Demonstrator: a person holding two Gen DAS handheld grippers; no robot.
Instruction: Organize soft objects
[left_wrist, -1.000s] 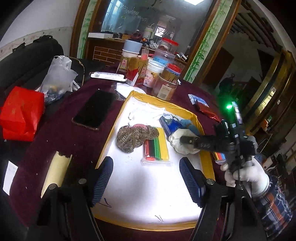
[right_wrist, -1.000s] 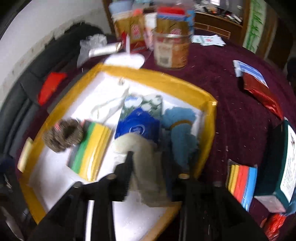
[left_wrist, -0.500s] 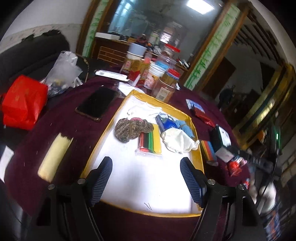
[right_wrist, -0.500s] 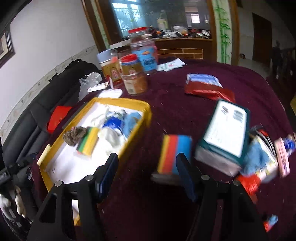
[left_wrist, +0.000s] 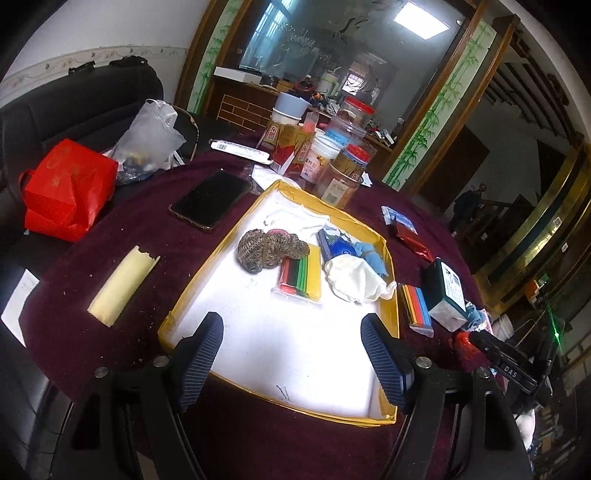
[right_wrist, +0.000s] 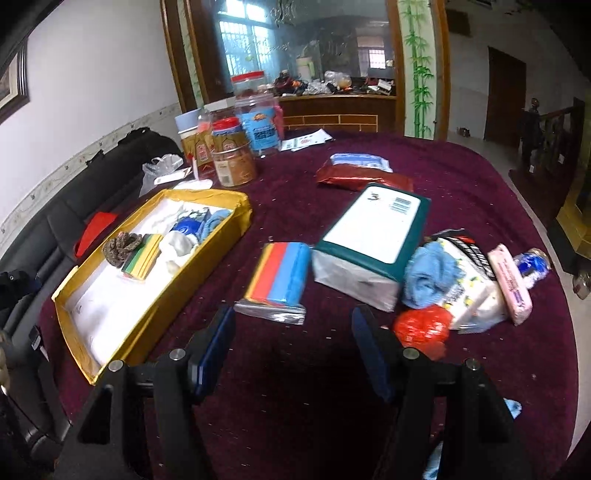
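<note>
We are between picks — both jaws open, empty; next our right gripper (right_wrist: 291, 343) must close on the sponge pack (right_wrist: 280, 277) beside the tray (right_wrist: 155, 314).

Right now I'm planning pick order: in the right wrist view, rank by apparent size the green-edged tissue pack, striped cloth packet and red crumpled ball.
1. Green-edged tissue pack
2. Striped cloth packet
3. Red crumpled ball, though it lies nearest the camera
</note>
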